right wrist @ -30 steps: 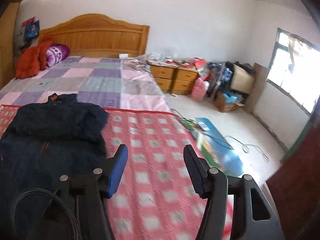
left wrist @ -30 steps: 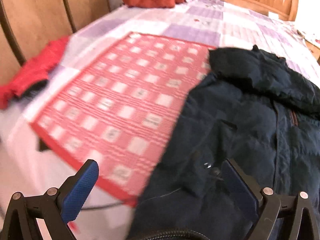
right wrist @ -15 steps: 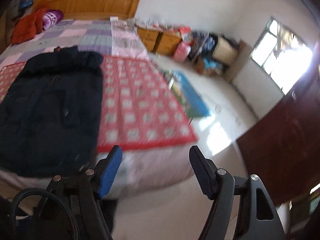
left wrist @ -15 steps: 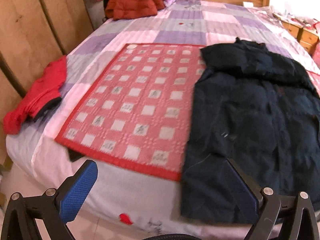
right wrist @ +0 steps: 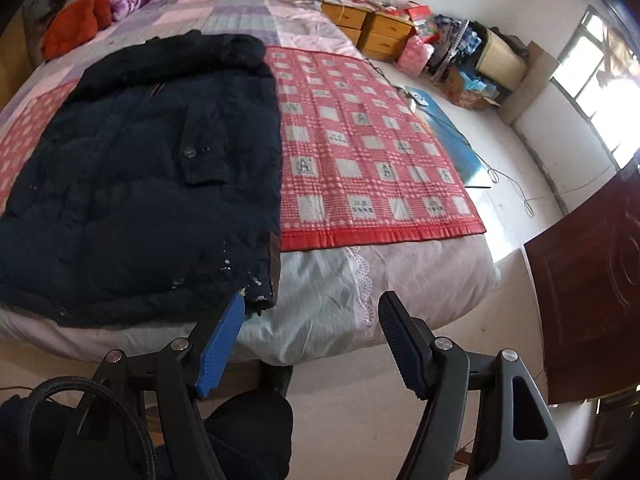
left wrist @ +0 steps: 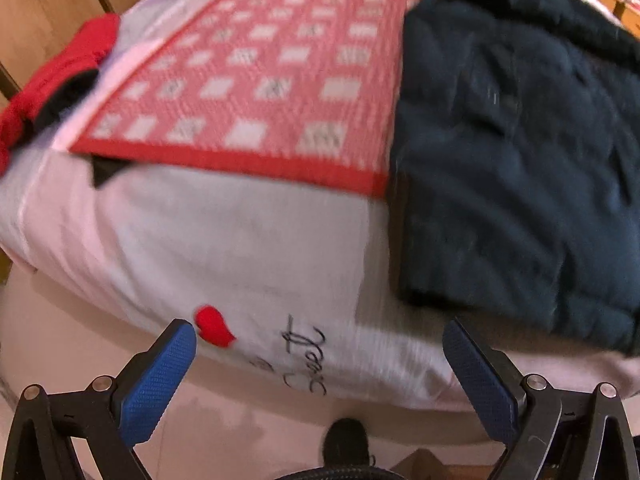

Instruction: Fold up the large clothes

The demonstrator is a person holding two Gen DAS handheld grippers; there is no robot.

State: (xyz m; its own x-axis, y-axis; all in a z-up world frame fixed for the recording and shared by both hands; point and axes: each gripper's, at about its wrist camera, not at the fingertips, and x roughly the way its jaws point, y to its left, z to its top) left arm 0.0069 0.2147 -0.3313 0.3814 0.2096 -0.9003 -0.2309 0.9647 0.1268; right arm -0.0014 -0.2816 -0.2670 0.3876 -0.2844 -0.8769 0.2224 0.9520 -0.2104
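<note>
I find the dark jacket lying flat on the bed, folded lengthwise over the red checked mat, its hem at the foot edge. My left gripper hangs below that edge, jaws wide, nothing between them. My right gripper sits just off the jacket's hem corner, jaws apart and empty; one blue pad lies beside the corner, contact unclear. A red garment lies at the bed's far side.
</note>
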